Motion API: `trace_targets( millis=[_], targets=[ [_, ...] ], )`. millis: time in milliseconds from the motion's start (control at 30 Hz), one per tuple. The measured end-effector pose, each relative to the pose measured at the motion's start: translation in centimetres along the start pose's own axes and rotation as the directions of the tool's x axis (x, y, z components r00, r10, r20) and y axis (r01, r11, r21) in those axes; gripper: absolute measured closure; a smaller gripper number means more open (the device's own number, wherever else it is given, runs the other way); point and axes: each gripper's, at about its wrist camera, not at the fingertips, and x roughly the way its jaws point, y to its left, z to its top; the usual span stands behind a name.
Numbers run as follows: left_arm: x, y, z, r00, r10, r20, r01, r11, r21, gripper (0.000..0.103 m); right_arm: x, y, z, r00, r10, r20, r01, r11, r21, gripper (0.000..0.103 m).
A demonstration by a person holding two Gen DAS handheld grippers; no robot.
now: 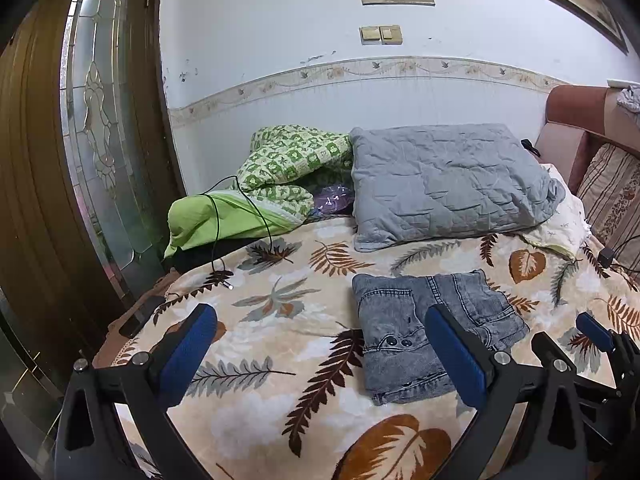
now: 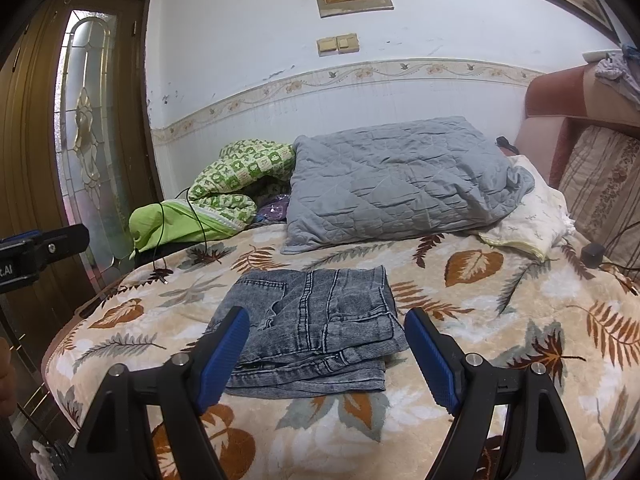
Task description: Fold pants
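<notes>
On the near half of the bed, the grey-blue washed denim pants (image 2: 312, 324) lie folded into a compact, roughly square bundle with several layers stacked, resting on the beige fleece blanket printed with brown and grey leaves (image 2: 500, 320). In the right wrist view the bundle sits just beyond the right claw (image 2: 326, 346), between the lines of its 2 blue-padded fingers (image 2: 224, 356), which stand wide apart and hold nothing. In the left wrist view the left claw (image 1: 320, 352) is likewise spread wide and empty, hanging above the blanket with the pants (image 1: 432, 328) lying toward its right finger; whether that finger touches the denim cannot be told. A blue pad of the right claw shows at the right edge of that view.

Far across the bed, a grey quilted pillow (image 2: 400, 184) leans toward the white wall with a floral border strip (image 2: 360, 76). To its left lies a crumpled green-and-white patterned quilt (image 2: 240, 176) with a plain lime-green cloth (image 2: 168, 224) below it, and a thin black cable (image 2: 200, 232) trails over them onto the blanket. A brown wooden door with a frosted glass panel (image 2: 88, 120) stands at the far left.
</notes>
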Motion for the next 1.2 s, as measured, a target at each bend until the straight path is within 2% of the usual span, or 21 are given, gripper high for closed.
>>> trace_targets(
  millis=[1200],
  targets=[
    [1.8,1.5,-0.8,0.999,-0.014,-0.032,0.014,1.000,-0.023,0.000,1.3,2.1,-0.6,0.999,0.011,-0.030,-0.013,0.998,-0.053,0.020]
  ],
)
